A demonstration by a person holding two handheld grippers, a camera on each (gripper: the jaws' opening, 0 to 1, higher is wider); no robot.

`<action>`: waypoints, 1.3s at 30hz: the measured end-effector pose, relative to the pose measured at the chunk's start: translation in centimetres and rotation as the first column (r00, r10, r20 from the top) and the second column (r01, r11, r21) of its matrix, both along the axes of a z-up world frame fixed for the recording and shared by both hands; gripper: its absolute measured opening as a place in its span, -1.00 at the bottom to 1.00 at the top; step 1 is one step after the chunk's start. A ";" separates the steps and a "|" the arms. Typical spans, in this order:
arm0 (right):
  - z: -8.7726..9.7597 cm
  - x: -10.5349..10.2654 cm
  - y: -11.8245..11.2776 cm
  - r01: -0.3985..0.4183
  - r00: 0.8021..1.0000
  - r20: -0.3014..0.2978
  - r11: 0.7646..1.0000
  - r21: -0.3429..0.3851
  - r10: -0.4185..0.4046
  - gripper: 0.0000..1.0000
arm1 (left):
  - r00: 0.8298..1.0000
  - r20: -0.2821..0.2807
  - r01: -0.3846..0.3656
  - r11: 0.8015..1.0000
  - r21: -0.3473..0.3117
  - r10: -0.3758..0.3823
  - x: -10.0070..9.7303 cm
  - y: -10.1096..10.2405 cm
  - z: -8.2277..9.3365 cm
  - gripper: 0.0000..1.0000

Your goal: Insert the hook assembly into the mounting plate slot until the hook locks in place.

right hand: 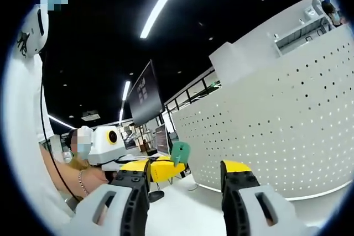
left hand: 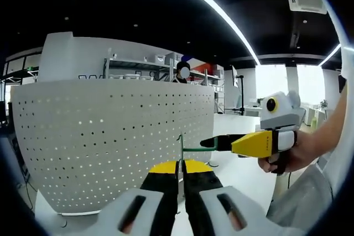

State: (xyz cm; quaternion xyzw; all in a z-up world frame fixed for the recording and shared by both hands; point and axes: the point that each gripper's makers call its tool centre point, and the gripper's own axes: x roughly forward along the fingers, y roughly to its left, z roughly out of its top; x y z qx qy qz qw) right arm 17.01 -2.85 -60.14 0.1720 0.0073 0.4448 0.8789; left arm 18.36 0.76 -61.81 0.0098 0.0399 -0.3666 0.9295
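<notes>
White pegboard [left hand: 110, 142] fills our background; our left gripper [left hand: 181, 178] clenches what seems a green hook [left hand: 181, 150], right gripper [right hand: 185, 183] released.

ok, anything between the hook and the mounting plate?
Nothing visible. The green hook, pinched in the left gripper, faces the perforated mounting plate directly; the right gripper sits beside the hook, away from the plate.

The thin green wire hook assembly [left hand: 191, 146] stands just in front of the white perforated metal mounting plate [left hand: 110, 136], its upright stem rising from below and its arm running sideways. The plate stands upright on the white table [left hand: 243, 178], dotted with rows of small round holes.
</notes>
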 end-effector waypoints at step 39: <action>-0.2 1.0 2.1 -0.013 1.000 -0.027 1.000 0.017 0.013 -0.81 | 1.000 -0.010 -0.004 1.000 -0.017 0.004 0.0 -0.4 0.0 -0.97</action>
